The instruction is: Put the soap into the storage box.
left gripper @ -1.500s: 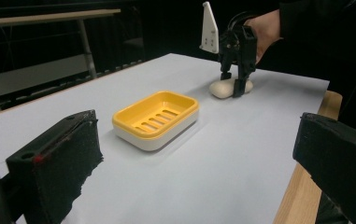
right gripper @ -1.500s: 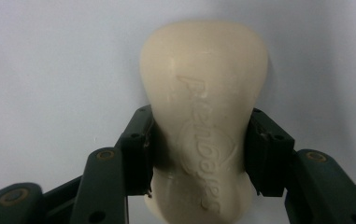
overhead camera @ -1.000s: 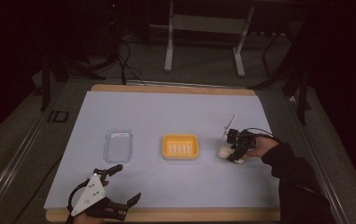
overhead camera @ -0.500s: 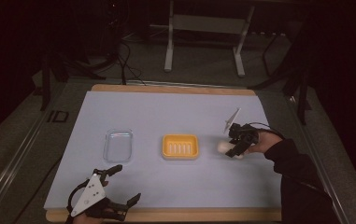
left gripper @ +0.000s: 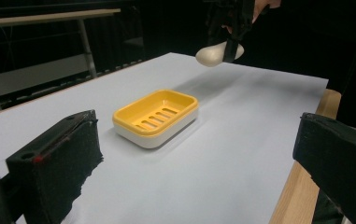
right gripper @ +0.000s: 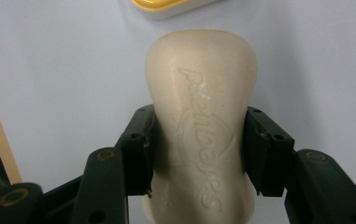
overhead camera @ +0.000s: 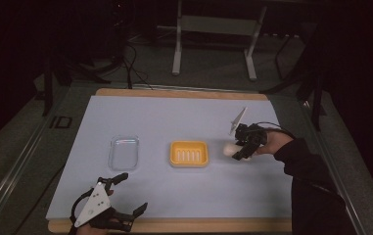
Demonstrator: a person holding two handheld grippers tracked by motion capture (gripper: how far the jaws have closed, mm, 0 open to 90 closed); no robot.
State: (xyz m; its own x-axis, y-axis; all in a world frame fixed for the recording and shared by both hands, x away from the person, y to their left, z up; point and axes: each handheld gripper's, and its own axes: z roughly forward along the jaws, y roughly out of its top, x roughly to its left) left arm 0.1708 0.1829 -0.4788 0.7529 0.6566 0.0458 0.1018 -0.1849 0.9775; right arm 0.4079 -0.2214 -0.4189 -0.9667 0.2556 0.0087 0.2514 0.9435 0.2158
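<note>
A: Where's the cream oval soap bar w/ the embossed lettering?

B: Clamped in the right hand-held gripper, both black jaws pressed on its sides, per the right gripper view. It's off the surface; in the left gripper view the soap bar hangs in the air above the pale blue mat, w/ a blurry shadow under it.

A: And vs the yellow plastic soap dish w/ the slotted insert?

B: Just to the right of it in the high view, near but not over it. The right gripper view catches the dish's edge at the top, beyond the soap's rounded end.

A: Dish itself?

B: Flat on the mat, approx. centre, white base under the yellow tray. Nothing in it.

A: Other hand?

B: Left hand-held gripper sits low at the front-left corner of the worktop, jaws spread wide apart, gripping nothing. Grey three-cornered plate on top, cable looping off it. It's well apart from the dish.

A: Anything else on the mat?

B: A clear plastic rectangular tray, left of the dish, apart from it. Looks empty. Wooden worktop edge shows around the mat; the person's dark sleeve comes in from the right.
</note>
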